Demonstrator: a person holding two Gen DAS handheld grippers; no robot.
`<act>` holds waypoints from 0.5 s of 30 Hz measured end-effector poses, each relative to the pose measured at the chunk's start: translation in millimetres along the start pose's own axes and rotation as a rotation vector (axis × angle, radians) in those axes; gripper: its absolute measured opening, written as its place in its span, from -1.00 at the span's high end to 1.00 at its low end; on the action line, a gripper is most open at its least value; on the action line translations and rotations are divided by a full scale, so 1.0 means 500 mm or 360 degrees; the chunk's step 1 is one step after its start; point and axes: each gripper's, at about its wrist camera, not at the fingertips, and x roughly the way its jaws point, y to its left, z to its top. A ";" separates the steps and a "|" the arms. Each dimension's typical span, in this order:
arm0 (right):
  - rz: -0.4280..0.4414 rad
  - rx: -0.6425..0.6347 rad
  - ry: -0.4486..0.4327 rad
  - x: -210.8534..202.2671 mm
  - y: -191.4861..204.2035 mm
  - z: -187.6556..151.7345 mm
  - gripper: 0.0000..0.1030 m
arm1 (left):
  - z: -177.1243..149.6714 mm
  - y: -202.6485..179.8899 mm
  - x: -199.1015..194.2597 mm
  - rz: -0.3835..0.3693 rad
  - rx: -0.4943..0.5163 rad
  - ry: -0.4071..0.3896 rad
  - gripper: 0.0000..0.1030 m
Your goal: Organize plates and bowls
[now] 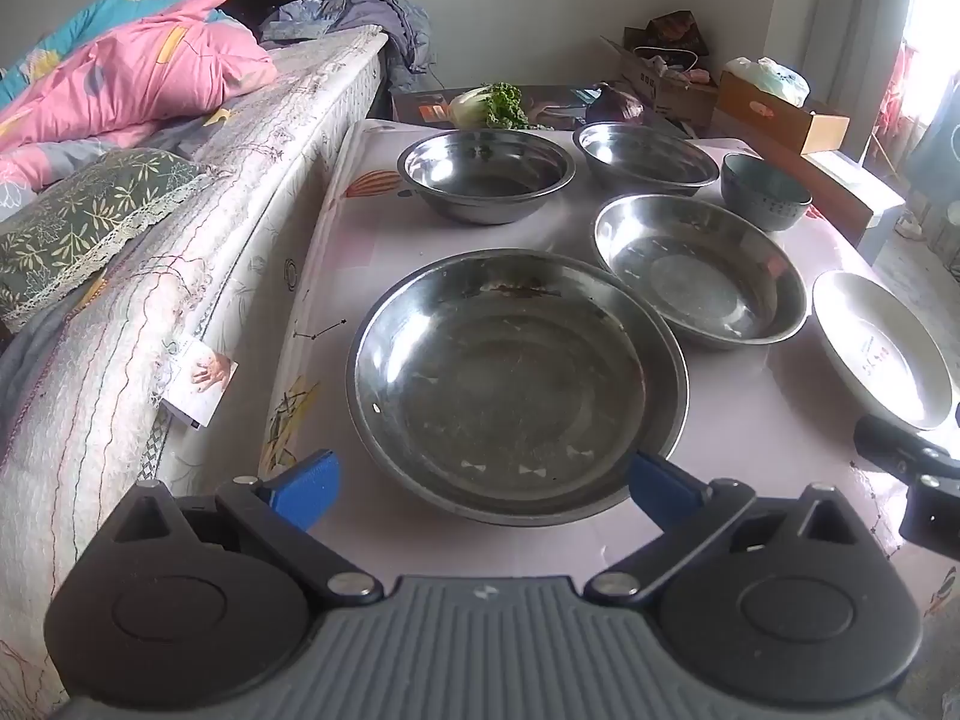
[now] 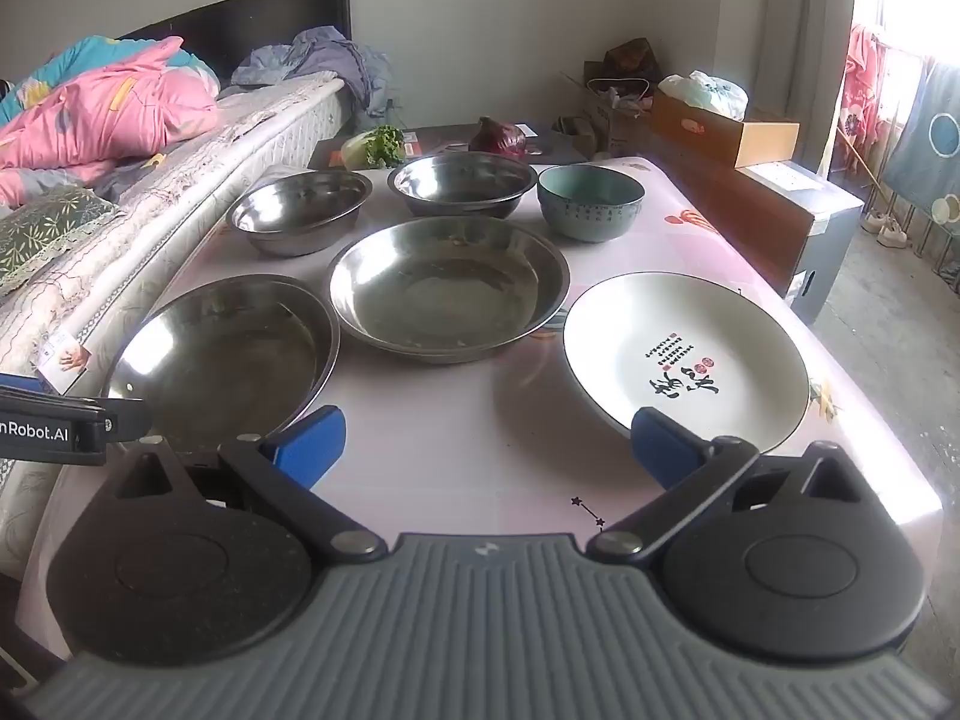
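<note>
I am seeing daylight glaring through a window (image 2: pixel 894 66) at right, a bed (image 2: pixel 198 138) with a pink quilt (image 2: pixel 108 108) lying left, cardboard boxes (image 2: pixel 726 126) sitting against pale walls (image 2: pixel 480 12)

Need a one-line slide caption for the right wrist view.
Open right gripper facing a pink table with four steel dishes, a teal ceramic bowl and a white inscribed plate.

White plate (image 1: pixel 882 348) partly behind right gripper (image 1: pixel 918 474).
</note>
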 end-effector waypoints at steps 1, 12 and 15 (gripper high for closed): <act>0.0000 0.0001 0.0010 0.000 0.001 0.000 -0.98 | 0.000 0.000 0.000 -0.0006 -0.0006 0.0006 -1.00; -0.0041 0.0005 0.0009 -0.008 -0.022 0.004 -0.98 | -0.037 -0.029 0.004 -0.0063 0.0076 0.0031 -0.99; -0.0056 0.0013 0.0002 -0.022 -0.020 0.000 -0.98 | -0.036 -0.030 -0.008 -0.0085 0.0080 0.0066 -0.99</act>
